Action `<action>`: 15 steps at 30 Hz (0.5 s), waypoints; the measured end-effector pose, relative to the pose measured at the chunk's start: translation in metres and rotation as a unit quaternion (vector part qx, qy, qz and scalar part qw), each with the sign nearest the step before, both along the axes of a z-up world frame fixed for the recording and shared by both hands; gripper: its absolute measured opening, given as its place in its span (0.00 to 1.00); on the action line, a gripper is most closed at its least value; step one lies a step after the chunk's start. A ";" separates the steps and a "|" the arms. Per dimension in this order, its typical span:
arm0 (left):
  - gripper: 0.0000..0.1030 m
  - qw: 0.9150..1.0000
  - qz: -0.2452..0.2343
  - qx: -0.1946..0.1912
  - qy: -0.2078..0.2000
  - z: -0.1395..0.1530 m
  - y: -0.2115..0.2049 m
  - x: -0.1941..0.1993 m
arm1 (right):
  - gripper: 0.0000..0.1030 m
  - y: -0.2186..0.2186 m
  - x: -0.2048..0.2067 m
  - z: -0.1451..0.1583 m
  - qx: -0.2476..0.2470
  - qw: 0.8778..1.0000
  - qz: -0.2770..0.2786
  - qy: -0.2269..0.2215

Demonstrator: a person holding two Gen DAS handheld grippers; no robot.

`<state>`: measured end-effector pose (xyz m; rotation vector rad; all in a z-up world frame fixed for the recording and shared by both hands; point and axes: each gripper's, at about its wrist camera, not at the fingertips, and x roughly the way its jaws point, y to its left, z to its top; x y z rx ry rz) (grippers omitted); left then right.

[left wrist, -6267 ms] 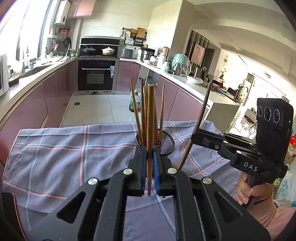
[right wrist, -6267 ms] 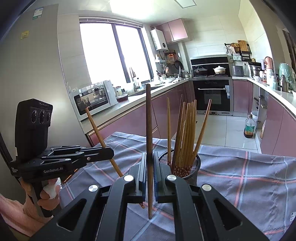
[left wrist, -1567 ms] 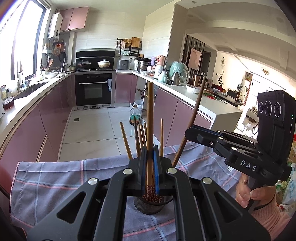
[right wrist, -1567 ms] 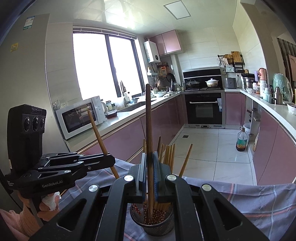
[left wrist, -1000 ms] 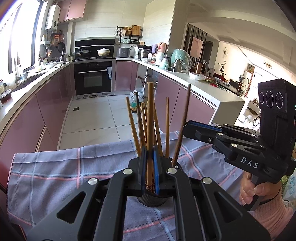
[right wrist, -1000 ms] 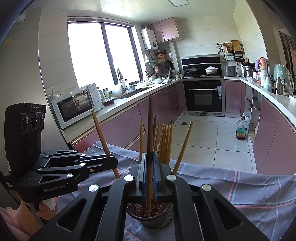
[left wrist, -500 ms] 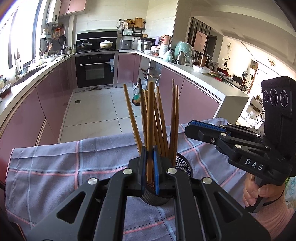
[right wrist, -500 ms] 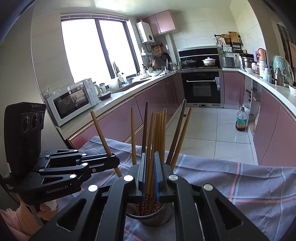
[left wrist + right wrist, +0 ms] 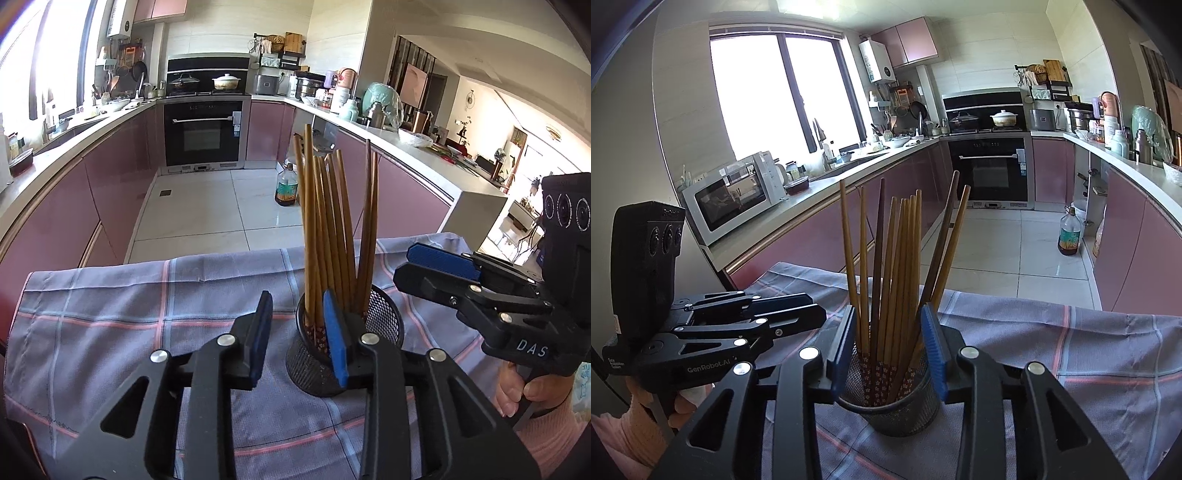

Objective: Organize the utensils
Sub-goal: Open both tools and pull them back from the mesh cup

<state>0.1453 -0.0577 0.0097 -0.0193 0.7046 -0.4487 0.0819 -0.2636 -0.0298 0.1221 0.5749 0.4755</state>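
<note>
A black mesh cup (image 9: 380,328) (image 9: 890,413) stands on the checked cloth and holds several wooden chopsticks (image 9: 332,229) (image 9: 897,277). My left gripper (image 9: 297,332) hangs just above the cup's left rim. Its jaws are opening, and one chopstick stands free in the cup close to the right pad. My right gripper (image 9: 888,343) is over the cup from the other side. Its jaws are opening too, and the bundle stands between the pads with none of them pressing on it. Each view shows the other gripper (image 9: 424,273) (image 9: 809,308) beside the cup.
The grey-purple checked cloth (image 9: 110,314) covers the table, whose far edge drops to the tiled kitchen floor. An oil bottle (image 9: 286,186) stands on the floor. Pink cabinets, a microwave (image 9: 735,195) and an oven lie beyond. A hand (image 9: 517,391) holds the right gripper.
Both grippers have opened and let go of the chopsticks they held. Those chopsticks now stand in the cup with the others. The left gripper has sunk a little toward the cup.
</note>
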 end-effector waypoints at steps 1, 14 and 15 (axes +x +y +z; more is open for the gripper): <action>0.39 1.000 0.005 0.000 -0.003 -0.001 0.002 -0.003 | 0.45 0.001 -0.003 -0.002 -0.001 1.000 -0.002 0.000; 0.94 0.987 0.105 0.036 -0.114 -0.017 0.037 -0.065 | 0.94 0.018 -0.061 -0.020 -0.022 0.994 -0.064 -0.088; 0.94 0.985 0.113 0.037 -0.128 -0.018 0.040 -0.072 | 0.94 0.020 -0.064 -0.021 -0.024 0.993 -0.067 -0.092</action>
